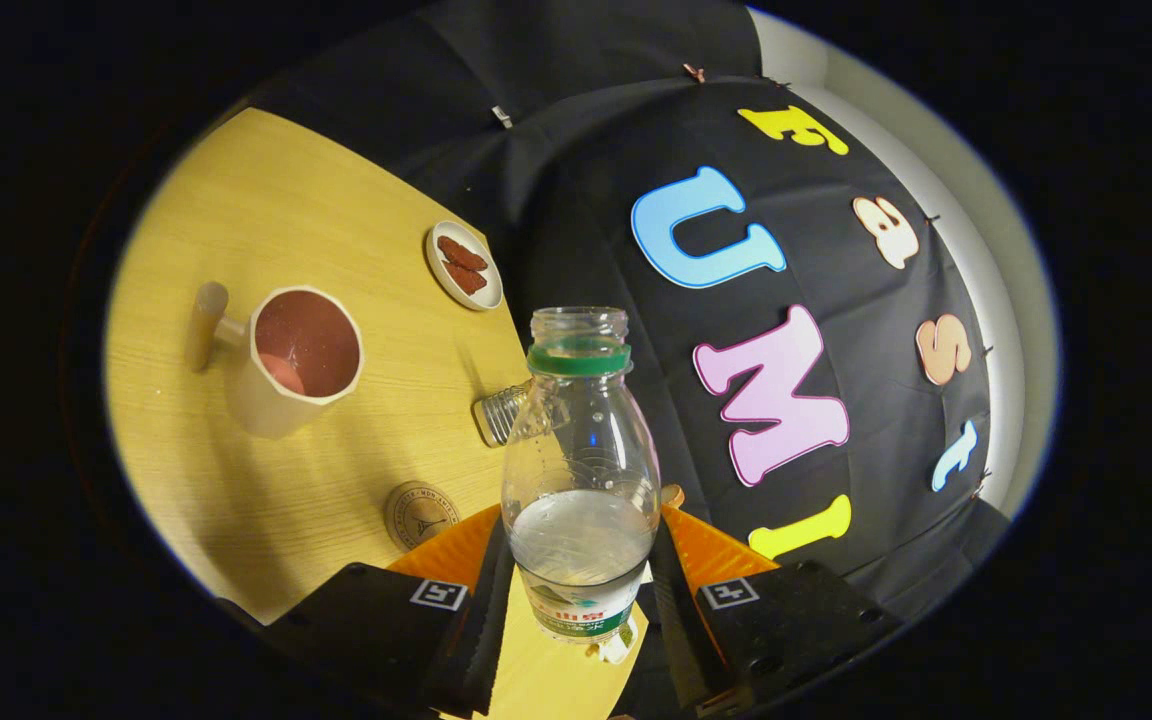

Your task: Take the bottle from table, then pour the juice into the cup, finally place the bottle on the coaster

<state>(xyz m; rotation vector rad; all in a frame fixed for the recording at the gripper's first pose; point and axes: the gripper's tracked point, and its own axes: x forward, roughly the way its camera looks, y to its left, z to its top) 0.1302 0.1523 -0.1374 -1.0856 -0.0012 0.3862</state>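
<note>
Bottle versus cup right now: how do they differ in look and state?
The clear plastic bottle with the green neck ring is see-through and held off the table, both fingers of the hand-held gripper pressing on it; the beige faceted cup with a side handle is opaque and stands on the yellow wooden table. The bottle has a narrow neck; the cup's mouth is wide. Both are open-topped.

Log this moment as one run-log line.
hand-held gripper: shut on bottle | bottle: uncapped, part full, lifted | cup: on table, beyond fingers | coaster: bare
</note>
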